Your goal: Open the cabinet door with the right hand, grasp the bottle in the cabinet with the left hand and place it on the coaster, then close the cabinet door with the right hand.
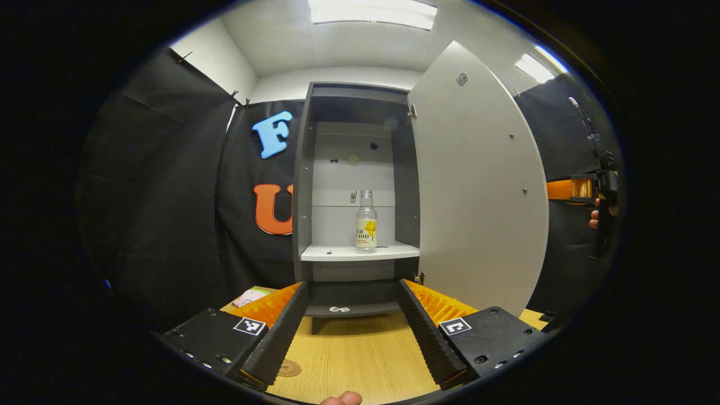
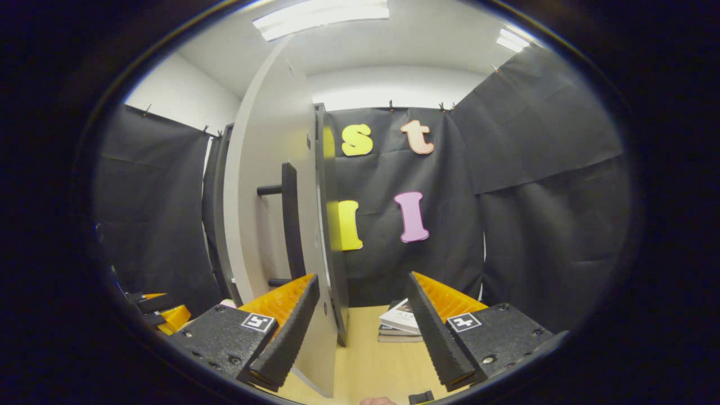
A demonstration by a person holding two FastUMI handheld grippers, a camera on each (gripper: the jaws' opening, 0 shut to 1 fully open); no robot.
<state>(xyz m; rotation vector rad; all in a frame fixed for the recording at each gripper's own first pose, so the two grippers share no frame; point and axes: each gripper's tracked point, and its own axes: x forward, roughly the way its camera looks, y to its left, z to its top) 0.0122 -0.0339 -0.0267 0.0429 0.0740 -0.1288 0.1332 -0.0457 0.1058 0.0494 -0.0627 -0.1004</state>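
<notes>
The cabinet (image 1: 304, 185) stands with its door (image 1: 478, 185) swung wide to the right. A clear bottle (image 1: 366, 222) with a yellow label stands upright on the white shelf (image 1: 337, 252). My left gripper (image 1: 353, 286) is open in front of the cabinet, well short of the bottle, nothing between its fingers. A round brown coaster (image 1: 288, 368) lies on the table below my left finger. My right gripper (image 2: 363, 278) is open; the door's edge (image 2: 326, 225) runs down between its fingers, its black handle (image 2: 289, 219) just left. From the left gripper view, the right gripper (image 1: 585, 188) sits past the door's free edge.
A wooden table (image 1: 360, 349) carries the cabinet. A pink and green item (image 1: 250, 295) lies left of the cabinet base. A short stack of books (image 2: 402, 323) rests on the table beyond the door. Black cloth walls close the booth all round.
</notes>
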